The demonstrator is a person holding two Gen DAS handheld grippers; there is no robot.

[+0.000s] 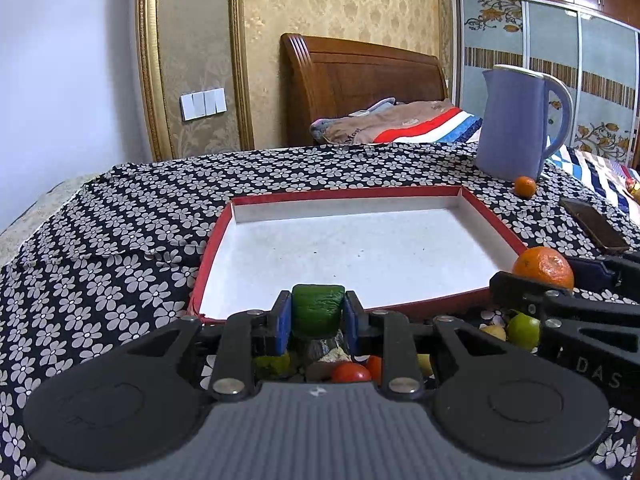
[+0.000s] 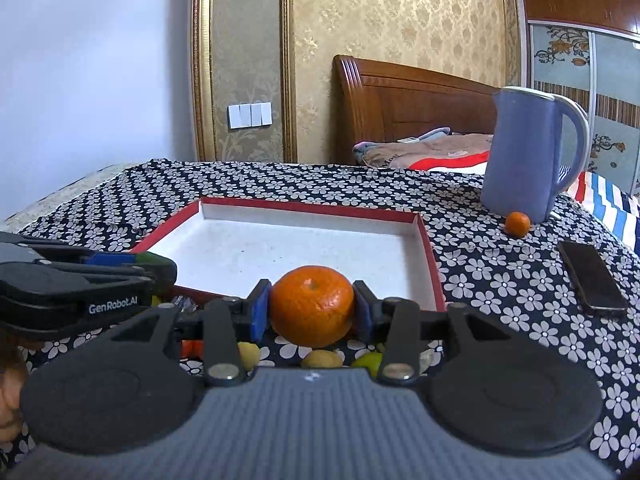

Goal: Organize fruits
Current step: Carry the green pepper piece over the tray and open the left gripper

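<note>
While both hands hover at the near edge of the red tray point(image 1: 496, 220), each one has a fruit in its grip. Left hand-held gripper point(image 1: 318, 312) is squeezed narrow on a dark green fruit point(image 1: 318, 308), blue pads pressed on both sides of it; can't tell exactly what fruit it is, the skin looks a bit wrinkly. Right hand-held gripper point(image 2: 312, 308) is clamped on a mandarin point(image 2: 312, 306), stem dimple facing up, pads touching its left and right sides.

From the right wrist view the tray sits at 12 o'clock just past the mandarin, white inside, red rim, nothing lying in it. Left hand-held gripper pokes in at 9 o'clock, near the tray's front left corner.

Loose fruit sits on the flowery cloth of the desk point(image 1: 120, 240) under the grippers: a cherry tomato point(image 1: 350, 372), a lime point(image 1: 522, 330) and a couple of yellowish ones that are mostly hidden.

Further off at 1 o'clock there's a blue kettle point(image 2: 528, 160) with a small mandarin point(image 2: 517, 224) touching or just beside its base, and a dark phone point(image 2: 592, 276) lying flat at 3 o'clock, well apart from the tray.
</note>
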